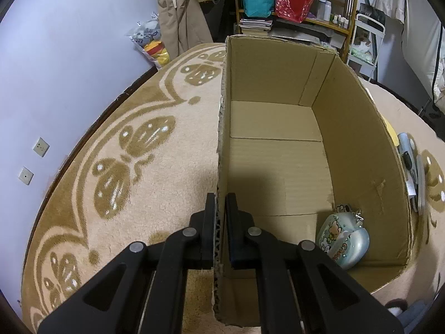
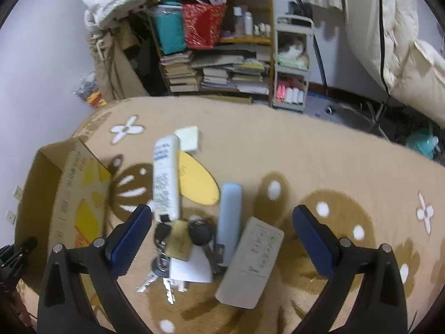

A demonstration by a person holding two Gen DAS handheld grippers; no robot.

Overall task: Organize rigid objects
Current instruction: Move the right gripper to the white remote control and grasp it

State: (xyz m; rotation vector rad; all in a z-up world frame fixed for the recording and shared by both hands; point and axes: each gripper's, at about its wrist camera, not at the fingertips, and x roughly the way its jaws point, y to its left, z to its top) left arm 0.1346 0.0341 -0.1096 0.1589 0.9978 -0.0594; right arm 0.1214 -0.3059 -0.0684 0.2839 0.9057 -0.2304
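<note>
My left gripper (image 1: 220,206) is shut on the left wall of an open cardboard box (image 1: 222,128), one finger on each side of the wall. A round pale-green tin with cartoon bears (image 1: 343,240) lies in the box's near right corner. My right gripper (image 2: 222,220) stands open above a pile on the rug: a white tube (image 2: 166,178), a yellow oval card (image 2: 198,181), a pale blue case (image 2: 230,217), a grey remote-like slab (image 2: 250,264), a brass padlock with keys (image 2: 178,240), and a black knob (image 2: 199,233). The box (image 2: 66,194) sits to their left.
A beige rug with brown flower patterns (image 2: 319,161) covers the floor. A crowded bookshelf (image 2: 217,41) and a small white cart (image 2: 292,61) stand at the far wall. A white square box (image 2: 189,137) lies behind the pile. Bedding (image 2: 403,50) hangs at right.
</note>
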